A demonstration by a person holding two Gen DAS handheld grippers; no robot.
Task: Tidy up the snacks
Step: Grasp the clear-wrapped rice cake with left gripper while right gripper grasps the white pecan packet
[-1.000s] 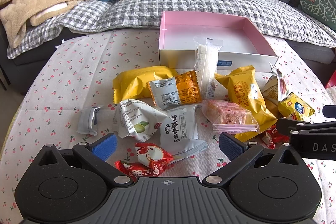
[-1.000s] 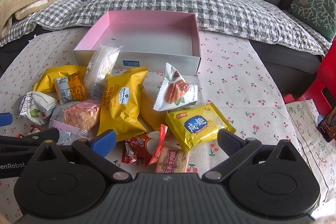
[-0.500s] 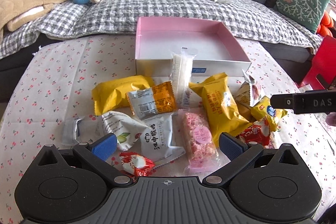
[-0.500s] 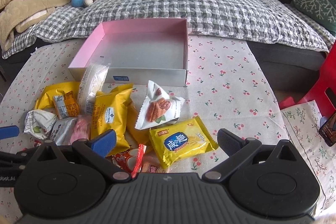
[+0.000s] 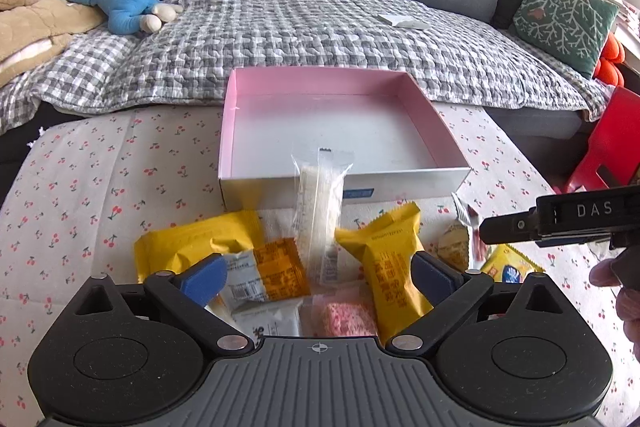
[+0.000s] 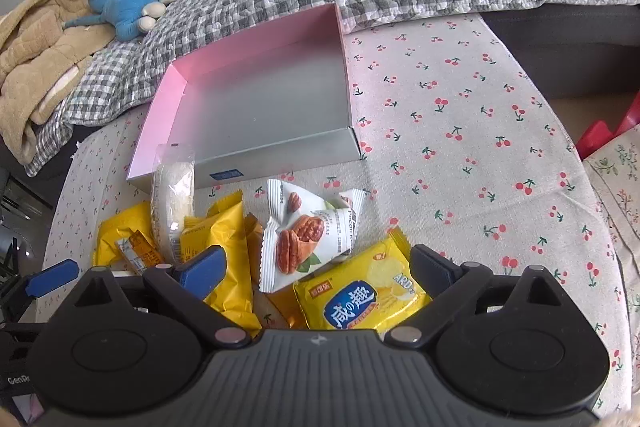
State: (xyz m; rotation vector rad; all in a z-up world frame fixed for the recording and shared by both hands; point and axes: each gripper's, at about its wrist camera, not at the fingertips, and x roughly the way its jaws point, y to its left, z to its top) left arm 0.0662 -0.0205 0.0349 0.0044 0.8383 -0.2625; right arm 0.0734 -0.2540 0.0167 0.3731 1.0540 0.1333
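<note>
Both grippers empty, jaws wide but closing: right gripper [image 6: 316, 269] is just over pecan packet [image 6: 306, 239] w/ yellow cracker pack [image 6: 362, 297] nearest, left gripper [image 5: 316, 277] over orange bar [image 5: 280, 273]; pink box [image 5: 230, 131] dead ahead.

A matt printed cloth with small cherries is covering the worktop [image 6: 460, 99]. The pink box [image 5: 234, 131] is looking like smooth card, satin pink inside and white on its outer wall. The snack packets are showing glossy, crinkled plastic film: a yellow packet [image 6: 362, 301], a white pecan packet [image 6: 308, 235] and a clear wrapper [image 5: 320, 215]. The left gripper [image 5: 320, 277] is showing matt black plastic with blue rubbery-looking fingers [image 5: 204, 275]. A quilted gingham blanket [image 5: 320, 31] is looking soft and puckered.
</note>
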